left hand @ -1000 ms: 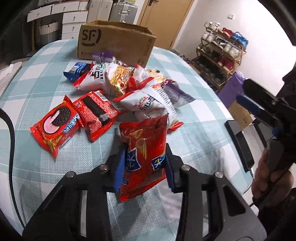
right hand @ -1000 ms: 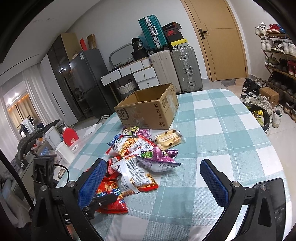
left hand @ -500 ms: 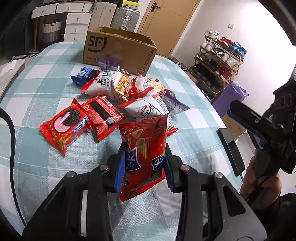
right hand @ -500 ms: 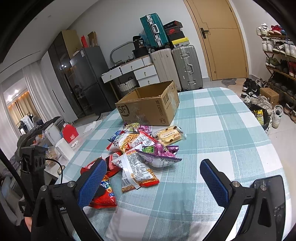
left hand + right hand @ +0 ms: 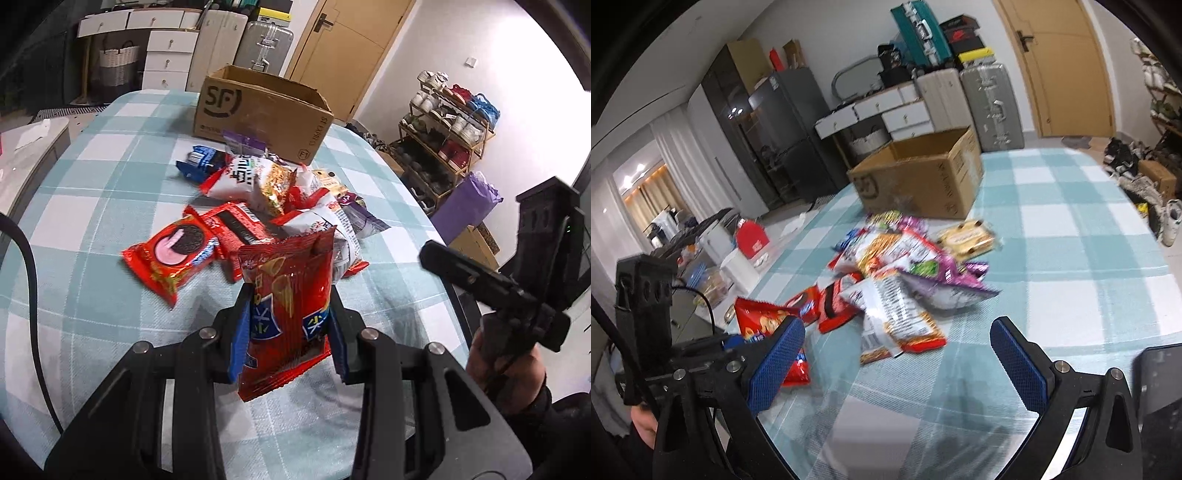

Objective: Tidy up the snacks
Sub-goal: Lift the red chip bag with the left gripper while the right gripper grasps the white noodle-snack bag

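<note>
A: Where is the glossy red foil snack bag [image 5: 286, 314] right now?

B: It stands upright between the blue pads of the left gripper [image 5: 288, 332], whose jaws are pinching it by its lower half. It is lifted clear of the counter with the teal-and-white checked cloth [image 5: 92, 192], on the near side of the heap of mixed snack packets [image 5: 280, 199].

A: So which step is this?

B: I'd judge the pick is done and this is the carry. The open brown cardboard box marked SF [image 5: 258, 114] sits at the far end of the counter, just behind the heap, and looks like the place the snacks belong.

A: And the other hand?

B: The right gripper [image 5: 897, 354] hangs over the near edge of the counter with its jaws spread wide and nothing between them. From its view the heap is smeared with blur, so I can't say for sure which packet it faces; a white and orange one [image 5: 897, 314] seems nearest.

A: What does the next move call for?

B: Probably taking the bag forward over the heap, high enough not to drag the red cookie pack [image 5: 173, 258] or its neighbours, then over the box rim before letting go. The bag is soft and slippery, so the pinch should hold until it is above the opening.
</note>
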